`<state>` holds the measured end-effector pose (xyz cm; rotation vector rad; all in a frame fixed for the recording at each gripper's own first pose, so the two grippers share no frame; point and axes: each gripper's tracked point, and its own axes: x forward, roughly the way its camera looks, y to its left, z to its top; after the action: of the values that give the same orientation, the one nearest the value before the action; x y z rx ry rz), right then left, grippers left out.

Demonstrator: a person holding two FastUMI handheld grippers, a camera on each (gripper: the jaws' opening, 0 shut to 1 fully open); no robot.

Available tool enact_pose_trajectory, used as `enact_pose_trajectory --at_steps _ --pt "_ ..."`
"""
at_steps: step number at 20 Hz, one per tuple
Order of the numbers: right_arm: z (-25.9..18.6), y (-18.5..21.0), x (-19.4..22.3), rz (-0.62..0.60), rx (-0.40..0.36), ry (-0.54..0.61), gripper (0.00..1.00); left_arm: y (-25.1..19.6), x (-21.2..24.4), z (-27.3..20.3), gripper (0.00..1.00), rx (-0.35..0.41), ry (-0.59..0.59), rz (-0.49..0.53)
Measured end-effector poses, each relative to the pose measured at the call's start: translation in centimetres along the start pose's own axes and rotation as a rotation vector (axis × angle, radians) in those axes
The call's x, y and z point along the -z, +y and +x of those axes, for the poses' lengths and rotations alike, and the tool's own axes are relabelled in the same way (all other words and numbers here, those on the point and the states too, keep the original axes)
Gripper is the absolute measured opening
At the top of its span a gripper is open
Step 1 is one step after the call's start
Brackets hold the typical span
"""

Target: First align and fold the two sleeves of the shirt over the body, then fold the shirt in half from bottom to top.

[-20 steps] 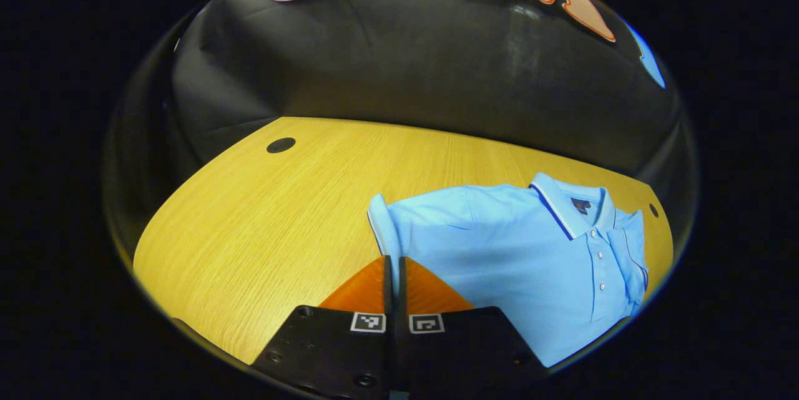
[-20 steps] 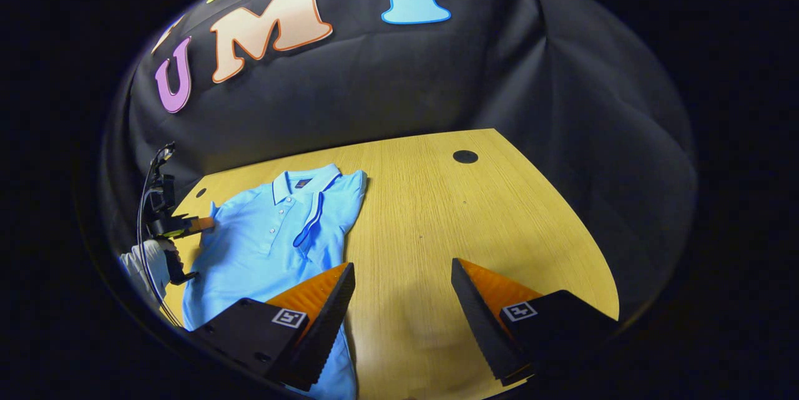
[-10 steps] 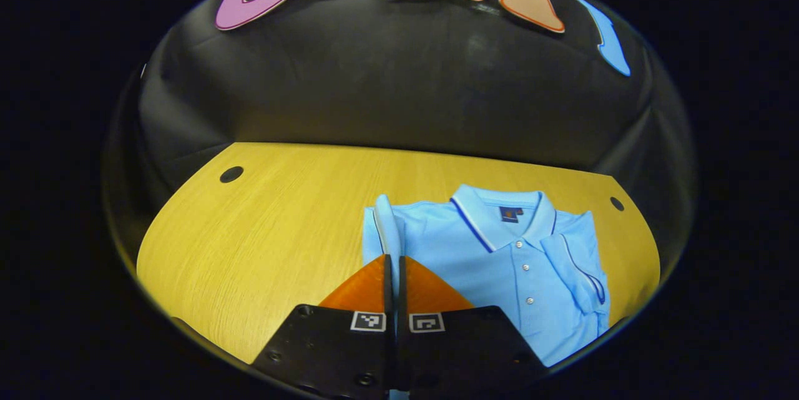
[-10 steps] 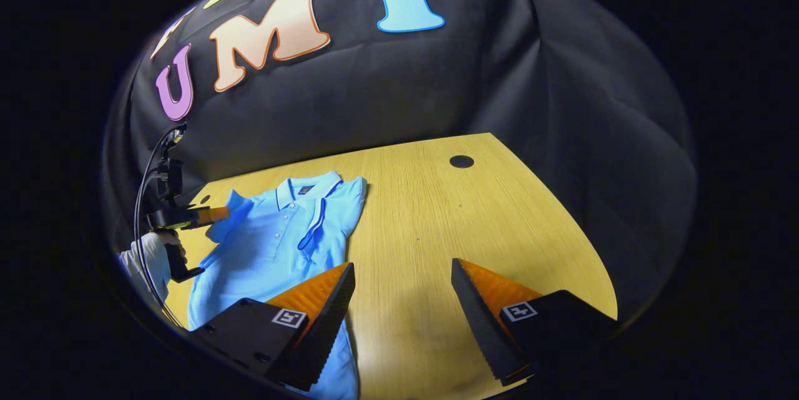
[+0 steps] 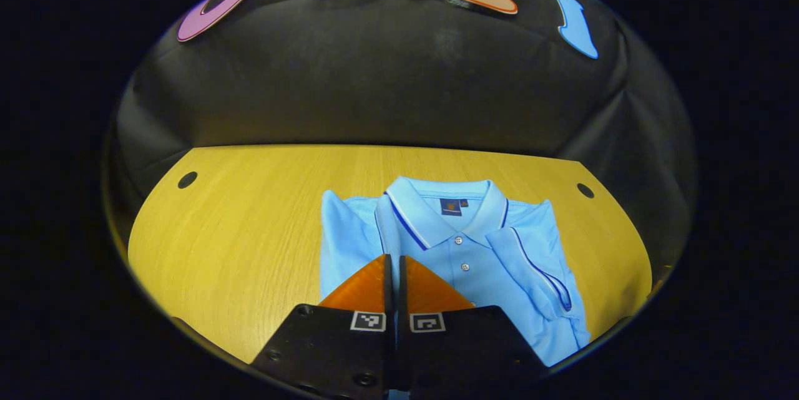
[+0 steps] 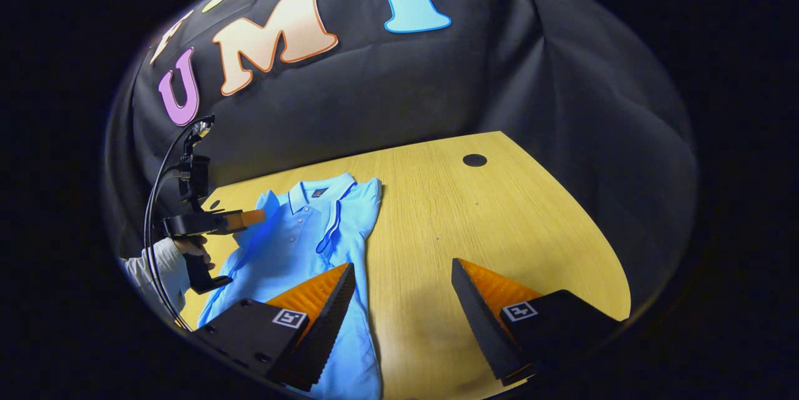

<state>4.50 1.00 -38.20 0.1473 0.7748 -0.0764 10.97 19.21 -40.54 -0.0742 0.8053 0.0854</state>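
Observation:
A light blue polo shirt (image 5: 474,250) lies face up on the wooden table (image 5: 249,225), collar toward the wall. One sleeve (image 5: 537,272) is folded onto the chest. My left gripper (image 5: 393,258) is shut on the other sleeve (image 5: 386,238), held lifted above the shirt's body just left of the collar. In the right gripper view the shirt (image 6: 293,250) lies at the left, and the left gripper (image 6: 261,218), held by a hand (image 6: 190,249), pinches the raised sleeve (image 6: 269,201). My right gripper (image 6: 402,275) hangs open above bare table beside the shirt's lower edge.
Round cable holes (image 5: 187,180) (image 5: 585,190) sit near the table's back corners; another hole (image 6: 474,160) shows in the right gripper view. Black cloth wall runs close behind the table. Bare wood (image 6: 499,225) spreads to the right of the shirt.
The left gripper has carried the pinched sleeve up and across toward the shirt's middle, turning to face the collar. The right gripper has stayed open and almost still.

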Motion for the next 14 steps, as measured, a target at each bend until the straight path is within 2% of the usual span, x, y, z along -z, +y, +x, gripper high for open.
enact_pose_trajectory --at_steps 1,2,3,4,5,6,7,8,14 --pt "0.2 0.7 -0.2 0.011 -0.005 -0.017 0.92 -0.3 -0.2 0.0 0.15 0.023 -0.024 0.002" --pt "0.4 1.3 -0.6 0.021 -0.006 -0.03 0.92 0.2 -0.7 -1.0 0.43 0.013 -0.037 0.018" --pt "0.2 1.8 -0.7 0.03 -0.002 -0.041 0.97 0.5 -1.0 -1.4 0.7 0.012 -0.057 0.038" --pt "0.1 2.2 -0.9 0.034 0.002 -0.054 0.97 0.6 -1.8 -2.6 0.97 0.014 -0.079 0.041" --pt "-0.2 2.6 -1.1 0.035 0.006 -0.066 0.97 0.6 -2.1 -3.4 0.95 0.029 -0.097 0.033" --pt "-0.5 3.1 -1.1 0.033 0.004 -0.074 0.92 0.6 -2.5 -4.4 0.96 0.047 -0.111 0.02" --pt "-1.1 3.7 -1.1 0.029 -0.006 -0.086 0.92 0.9 -2.7 -5.4 0.97 0.056 -0.121 0.013" --pt "-1.5 4.3 -1.2 0.023 -0.018 -0.097 0.97 1.5 -2.8 -6.3 0.96 0.051 -0.129 0.01" --pt "-5.6 6.1 -0.2 -0.032 -0.05 -0.135 0.97 3.6 -1.8 -13.7 0.96 0.013 -0.182 -0.006"
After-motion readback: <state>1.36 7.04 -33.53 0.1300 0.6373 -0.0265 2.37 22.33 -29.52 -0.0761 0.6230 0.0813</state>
